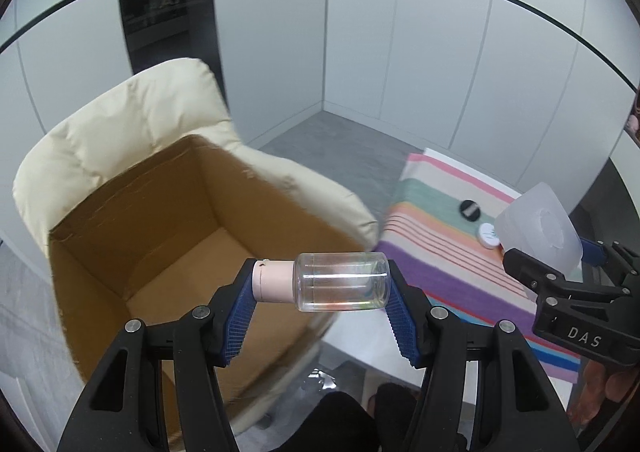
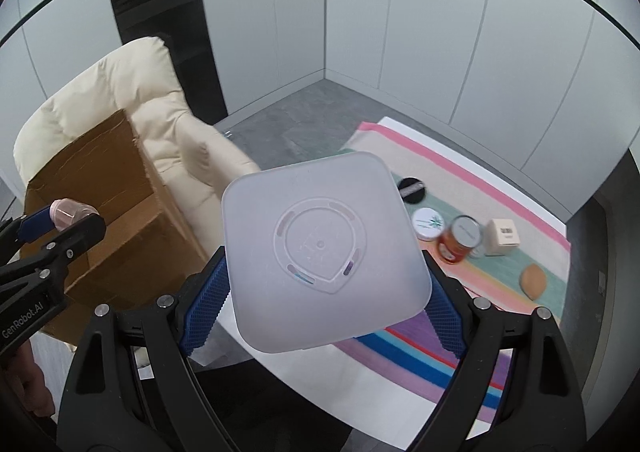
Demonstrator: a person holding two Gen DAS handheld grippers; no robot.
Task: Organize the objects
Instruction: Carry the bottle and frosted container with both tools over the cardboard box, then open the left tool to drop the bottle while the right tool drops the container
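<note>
My left gripper (image 1: 320, 288) is shut on a small clear bottle (image 1: 342, 282) with a pink cap, held sideways above the open cardboard box (image 1: 168, 252) that sits on a cream chair. My right gripper (image 2: 326, 284) is shut on a frosted white square container (image 2: 324, 248), its underside facing the camera, held over the table's near-left corner. In the left wrist view the right gripper (image 1: 560, 260) shows at the right edge with the container (image 1: 540, 228). In the right wrist view the left gripper (image 2: 60, 224) and bottle (image 2: 70, 214) hang by the box (image 2: 104, 220).
A striped cloth (image 2: 480, 192) covers the white table. On it lie a black round lid (image 2: 412, 188), a white round tin (image 2: 429, 224), an orange jar (image 2: 460, 238), a cream cube (image 2: 502, 236) and a brown egg-shaped sponge (image 2: 532, 280). The cream chair (image 1: 120, 132) backs the box.
</note>
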